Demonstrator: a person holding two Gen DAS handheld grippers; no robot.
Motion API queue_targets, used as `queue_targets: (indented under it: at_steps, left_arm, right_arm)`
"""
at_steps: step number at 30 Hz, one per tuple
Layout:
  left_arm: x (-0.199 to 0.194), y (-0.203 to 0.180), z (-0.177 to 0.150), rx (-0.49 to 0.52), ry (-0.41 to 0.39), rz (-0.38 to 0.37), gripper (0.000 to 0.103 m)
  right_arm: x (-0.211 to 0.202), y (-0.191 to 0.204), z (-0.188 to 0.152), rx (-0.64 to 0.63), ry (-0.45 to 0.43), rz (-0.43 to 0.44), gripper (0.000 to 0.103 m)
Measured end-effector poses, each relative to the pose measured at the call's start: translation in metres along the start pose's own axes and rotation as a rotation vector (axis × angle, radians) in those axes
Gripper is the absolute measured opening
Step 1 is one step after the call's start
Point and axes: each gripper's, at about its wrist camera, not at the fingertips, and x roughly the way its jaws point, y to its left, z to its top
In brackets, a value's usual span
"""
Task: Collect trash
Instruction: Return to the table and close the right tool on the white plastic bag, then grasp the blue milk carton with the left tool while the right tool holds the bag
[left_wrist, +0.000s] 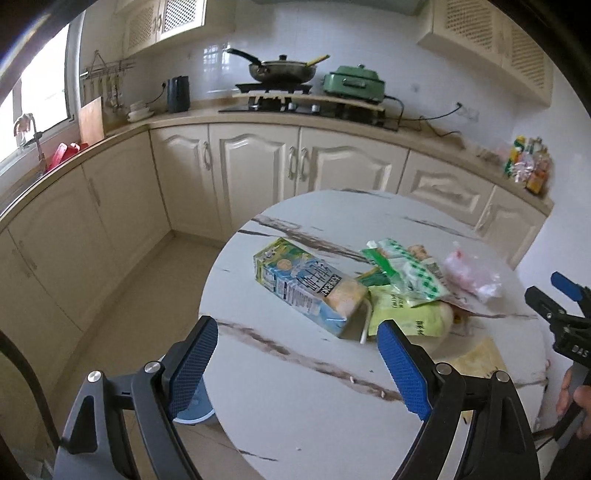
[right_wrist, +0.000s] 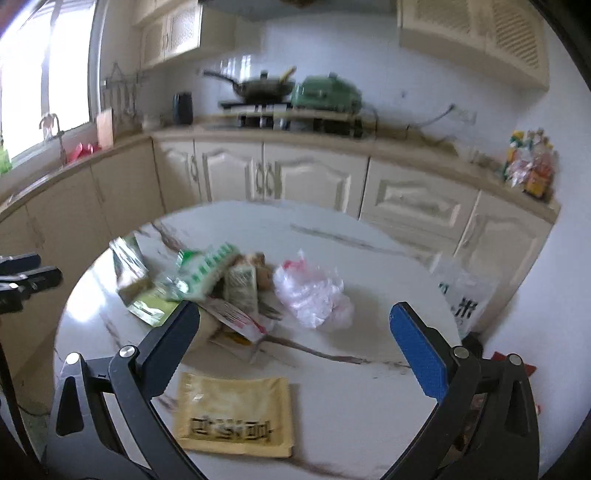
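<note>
Marble table (left_wrist: 295, 406) under trash pile (left_wrist: 399, 288)

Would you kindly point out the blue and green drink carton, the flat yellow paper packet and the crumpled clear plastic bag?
Blue and green drink carton (left_wrist: 314, 286): left wrist view, its printed side face.
Flat yellow paper packet (right_wrist: 236, 410): right wrist view, its centre.
Crumpled clear plastic bag (right_wrist: 314, 291): right wrist view, its bunched middle.
</note>
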Motion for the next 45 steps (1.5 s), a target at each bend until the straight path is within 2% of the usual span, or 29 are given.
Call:
queue_targets:
  at_steps: [8,15,16,17,18,19,24,29,31,34,37,41,45]
  left_arm:
    - [0.033,-0.025,0.010,-0.008,0.048,-0.019,0.085]
    - [0.057,-0.046,0.009,0.042,0.081,-0.050,0.085]
    - [0.060,-0.047,0.010,0.042,0.085,-0.047,0.085]
    - [0.062,-0.047,0.011,0.036,0.088,-0.050,0.085]
    - [0.063,-0.046,0.013,0.028,0.090,-0.056,0.085]
    - [0.066,-0.046,0.015,0.024,0.093,-0.058,0.085]
    - [0.079,-0.032,0.027,-0.044,0.104,-0.018,0.085]
    - [0.101,-0.033,0.041,-0.110,0.144,-0.017,0.085]
    - [0.110,-0.039,0.047,-0.101,0.159,0.014,0.085]
    - [0.125,-0.044,0.055,-0.092,0.185,0.114,0.085]
    - [0.143,-0.044,0.058,-0.101,0.216,0.156,0.085]
    - [0.160,-0.037,0.059,-0.155,0.276,0.156,0.085]
    - [0.170,-0.033,0.061,-0.152,0.306,0.135,0.085]
  right_arm:
    - [0.073,-0.017,-0.004,-0.051,0.119,0.027,0.103]
    - [0.127,-0.028,-0.006,-0.036,0.223,0.085,0.101]
    - [0.132,-0.029,-0.007,-0.035,0.234,0.098,0.098]
    - [0.135,-0.029,-0.008,-0.037,0.239,0.104,0.080]
    - [0.138,-0.029,-0.010,-0.042,0.243,0.102,0.066]
    - [0.141,-0.028,-0.012,-0.048,0.252,0.103,0.067]
    - [0.132,-0.030,-0.014,-0.052,0.228,0.112,0.063]
    - [0.105,-0.029,-0.011,-0.013,0.155,0.116,0.062]
    - [0.095,-0.028,-0.009,-0.005,0.137,0.122,0.062]
    - [0.083,-0.025,-0.007,0.001,0.116,0.145,0.063]
    - [0.074,-0.021,-0.007,-0.003,0.105,0.162,0.063]
    - [0.064,-0.015,-0.009,-0.011,0.093,0.184,0.063]
    - [0.056,-0.008,-0.010,-0.012,0.080,0.199,0.063]
